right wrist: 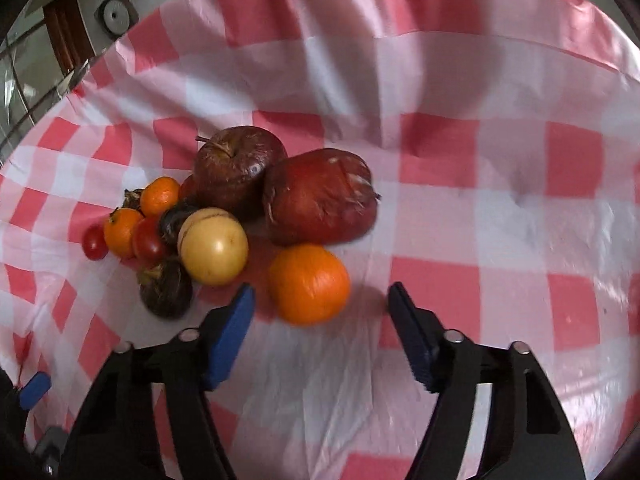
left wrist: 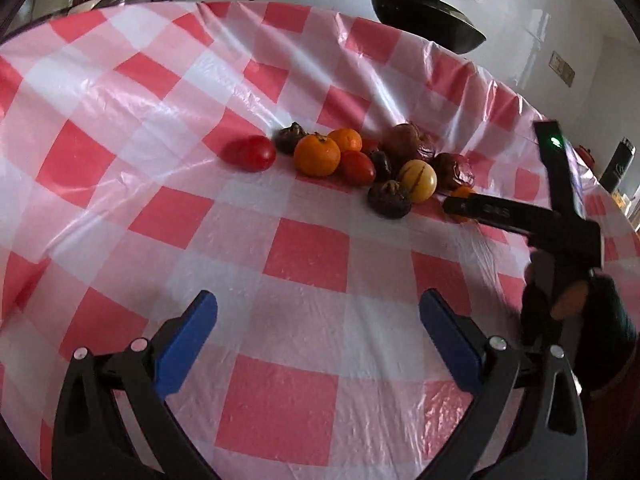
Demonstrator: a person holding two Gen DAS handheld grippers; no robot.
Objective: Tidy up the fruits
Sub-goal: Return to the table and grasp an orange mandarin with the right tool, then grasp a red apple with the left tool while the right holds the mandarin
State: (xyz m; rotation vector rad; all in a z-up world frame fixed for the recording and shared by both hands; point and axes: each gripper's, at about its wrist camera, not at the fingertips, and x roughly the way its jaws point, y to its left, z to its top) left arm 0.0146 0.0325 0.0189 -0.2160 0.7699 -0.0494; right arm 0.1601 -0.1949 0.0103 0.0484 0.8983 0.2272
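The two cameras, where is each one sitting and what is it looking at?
Left wrist: sits on the left gripper, back from the fruit pile, looking across the checked tablecloth; its open blue fingers and the right gripper show.
Right wrist: sits on the right gripper, looking down close at the orange and two red apples; its open fingers show.
Shared: the yellow striped fruit.

I count three round orange tangerines, two wrinkled dark-red apples, three small red tomatoes, one yellow striped melon.

Glossy, crinkled plastic tablecloth; wrinkled matt apples.
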